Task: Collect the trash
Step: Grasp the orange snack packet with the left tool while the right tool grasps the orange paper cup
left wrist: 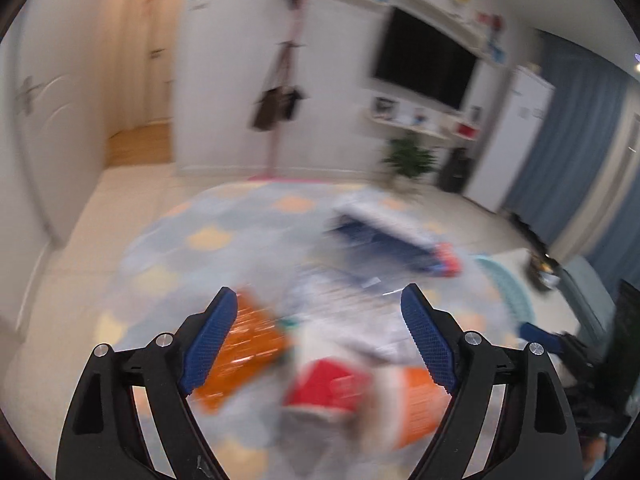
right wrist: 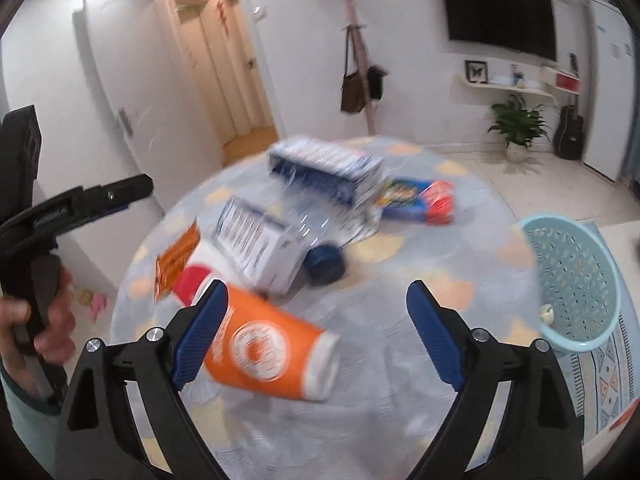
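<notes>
Trash lies on a round table with a pale blue patterned cloth [right wrist: 380, 360]. An orange paper cup [right wrist: 272, 352] lies on its side just ahead of my open, empty right gripper [right wrist: 316, 336], close to the left finger. Behind it are a red and white cup [right wrist: 192, 284], an orange wrapper [right wrist: 176, 260], two blue and white cartons [right wrist: 260, 248] [right wrist: 328, 172], a dark blue lid [right wrist: 325, 265] and a blue and red snack bag [right wrist: 420, 200]. My left gripper [left wrist: 316, 340] is open and empty above the blurred orange wrapper [left wrist: 244, 344], red cup [left wrist: 328, 388] and orange cup [left wrist: 416, 404].
A light blue perforated basket [right wrist: 576, 284] stands at the table's right edge, also in the left wrist view [left wrist: 508, 280]. The left hand-held gripper [right wrist: 60, 216] shows at the far left. Beyond are a coat stand [right wrist: 360, 60], a wall TV [right wrist: 500, 12], a potted plant [right wrist: 516, 124] and a doorway.
</notes>
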{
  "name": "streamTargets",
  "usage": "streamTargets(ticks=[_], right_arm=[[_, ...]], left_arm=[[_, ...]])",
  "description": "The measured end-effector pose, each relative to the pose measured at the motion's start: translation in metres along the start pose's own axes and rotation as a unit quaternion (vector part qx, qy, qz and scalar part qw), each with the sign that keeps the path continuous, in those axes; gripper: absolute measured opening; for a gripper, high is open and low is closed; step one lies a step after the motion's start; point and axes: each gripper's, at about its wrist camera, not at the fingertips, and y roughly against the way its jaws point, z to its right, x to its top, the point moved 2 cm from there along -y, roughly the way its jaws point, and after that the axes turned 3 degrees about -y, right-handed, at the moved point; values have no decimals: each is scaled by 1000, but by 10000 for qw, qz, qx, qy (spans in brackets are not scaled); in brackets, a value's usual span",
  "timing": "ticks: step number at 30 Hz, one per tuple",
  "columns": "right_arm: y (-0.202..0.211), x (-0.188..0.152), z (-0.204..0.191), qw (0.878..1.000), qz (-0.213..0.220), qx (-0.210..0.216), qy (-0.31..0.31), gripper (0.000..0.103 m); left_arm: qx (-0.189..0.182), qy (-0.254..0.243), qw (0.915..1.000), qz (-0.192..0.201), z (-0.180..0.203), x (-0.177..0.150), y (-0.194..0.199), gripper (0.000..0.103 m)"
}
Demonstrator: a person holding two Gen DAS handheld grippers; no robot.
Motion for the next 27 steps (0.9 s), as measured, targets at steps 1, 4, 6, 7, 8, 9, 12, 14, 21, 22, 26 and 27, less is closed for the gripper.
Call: streamTargets(ticks=[1, 4, 6, 7, 8, 9, 12, 14, 21, 22, 26, 27], right_arm=[[-4, -4, -5, 10000, -58, -11, 39, 87], [-14, -14, -23, 9995, -184, 66, 242, 87], [-16, -16, -29, 9988, -61, -85, 487, 87], [-18, -17, -31, 9982, 0, -111, 597, 88], [-21, -16, -29, 9976, 8, -91, 691, 90], [-27, -15, -27, 9970, -73, -68, 769, 90], [-44, -11, -28, 9931, -495, 395, 988, 90], [-51, -14, -32, 9895, -691, 446, 1189, 90], [-45, -35, -48, 9787, -823, 494, 1816, 89], [-44, -39, -51, 9764, -838, 486, 1931, 89], [-35, -54, -59, 9715, -857, 499, 2152, 82], [-34, -57, -60, 9714, -870, 513, 2150, 82]], left_arm=[[102, 57, 9999, -39, -13, -5, -2, 81], [174, 34, 9994, -284, -45, -19, -17, 81], [-39, -15, 9989, -470, -54, -28, -29, 81], [-68, -58, 9982, -598, -59, -33, -37, 81], [-67, -103, 9976, -688, -58, -37, -43, 81], [-107, -163, 9967, -792, -60, -40, -51, 82], [63, -314, 9953, -918, -63, -52, -65, 82], [-11, -395, 9940, -1023, -62, -54, -74, 82], [229, -766, 9911, -1068, -57, -61, -79, 83], [283, -804, 9907, -1060, -56, -61, -79, 83], [459, -841, 9905, -986, -59, -64, -74, 69], [475, -835, 9906, -975, -59, -64, -75, 67]])
